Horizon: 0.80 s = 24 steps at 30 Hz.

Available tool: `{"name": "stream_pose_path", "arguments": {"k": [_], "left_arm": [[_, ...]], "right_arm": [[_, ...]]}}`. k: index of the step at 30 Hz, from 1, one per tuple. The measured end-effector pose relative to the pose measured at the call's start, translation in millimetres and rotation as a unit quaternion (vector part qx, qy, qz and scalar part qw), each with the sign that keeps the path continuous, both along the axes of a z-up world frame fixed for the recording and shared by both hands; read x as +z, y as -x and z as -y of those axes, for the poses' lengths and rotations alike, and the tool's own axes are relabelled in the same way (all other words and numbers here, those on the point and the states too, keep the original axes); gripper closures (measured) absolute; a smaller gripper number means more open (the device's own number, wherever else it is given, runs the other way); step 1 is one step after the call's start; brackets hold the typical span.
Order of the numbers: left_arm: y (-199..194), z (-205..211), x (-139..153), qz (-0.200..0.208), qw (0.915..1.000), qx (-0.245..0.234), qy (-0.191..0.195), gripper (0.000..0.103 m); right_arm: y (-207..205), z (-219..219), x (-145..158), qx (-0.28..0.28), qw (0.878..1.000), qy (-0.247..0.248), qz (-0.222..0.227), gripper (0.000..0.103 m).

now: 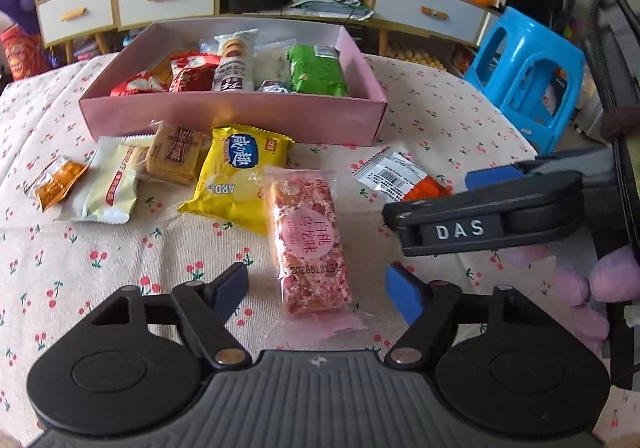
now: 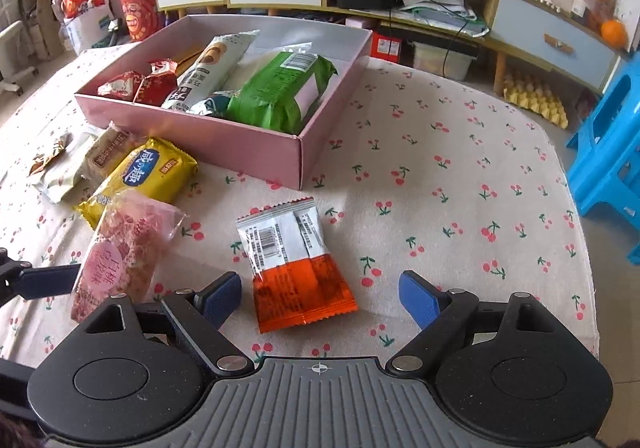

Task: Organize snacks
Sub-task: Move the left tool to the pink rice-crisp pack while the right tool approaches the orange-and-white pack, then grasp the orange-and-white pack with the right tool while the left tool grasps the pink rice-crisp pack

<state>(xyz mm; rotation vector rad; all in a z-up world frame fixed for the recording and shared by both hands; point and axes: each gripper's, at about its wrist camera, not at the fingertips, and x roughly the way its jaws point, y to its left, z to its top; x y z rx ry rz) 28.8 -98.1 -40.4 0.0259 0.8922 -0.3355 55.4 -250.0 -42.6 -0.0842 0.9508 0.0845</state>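
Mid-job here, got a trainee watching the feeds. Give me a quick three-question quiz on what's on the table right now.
1. True or false: the pink speckled snack bar already lies inside the pink box.
2. Which packet lies between the fingers of the right tool? A) the yellow packet B) the white and orange packet C) the green packet
3. Fill in: the green packet lies ____ the pink box.

Key
1. False. It lies on the cherry-print tablecloth, between the fingers of the left tool, pads not touching it.
2. B. The white and orange packet lies flat there, untouched; the yellow packet lies further left.
3. inside
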Motion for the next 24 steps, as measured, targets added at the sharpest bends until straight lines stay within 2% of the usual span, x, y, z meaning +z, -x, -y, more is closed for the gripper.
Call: {"name": "stream_pose_path", "arguments": {"k": [3, 6, 9, 11, 12, 14, 15, 24], "left_arm": [[2, 1, 0, 0.006, 0.9999, -0.003, -0.011, 0.045], [2, -2, 1, 0.001, 1.0000, -0.008, -0.003, 0.054], [1, -6, 2, -0.004, 0.9999, -0.011, 0.002, 0.062], [0, -9, 3, -0.009, 0.9998, -0.012, 0.008, 0.067], [-2, -10, 3, -0.012, 0.9998, -0.012, 0.011, 0.068], [-4, -12, 4, -0.022, 0.9995, -0.016, 0.018, 0.070], [-5, -13, 5, -0.027, 0.9992, -0.019, 0.021, 0.071], [-3, -22, 10, -0.039, 0.9978, -0.039, 0.038, 0.071]], "right_arm": [[-1, -3, 0, 0.001, 1.000, 0.004, 0.004, 0.018], [-2, -5, 0, -0.004, 1.000, 0.004, 0.004, 0.018], [-2, -8, 2, 0.001, 1.000, 0.001, 0.005, 0.030], [-3, -11, 3, 0.005, 1.000, -0.001, 0.005, 0.041], [-2, -13, 4, 0.009, 1.000, -0.002, 0.005, 0.044], [-2, -16, 5, 0.019, 1.000, -0.002, 0.006, 0.057], [-1, -16, 6, 0.022, 1.000, -0.005, 0.006, 0.059], [1, -19, 9, 0.027, 0.999, -0.017, -0.008, 0.062]]}}
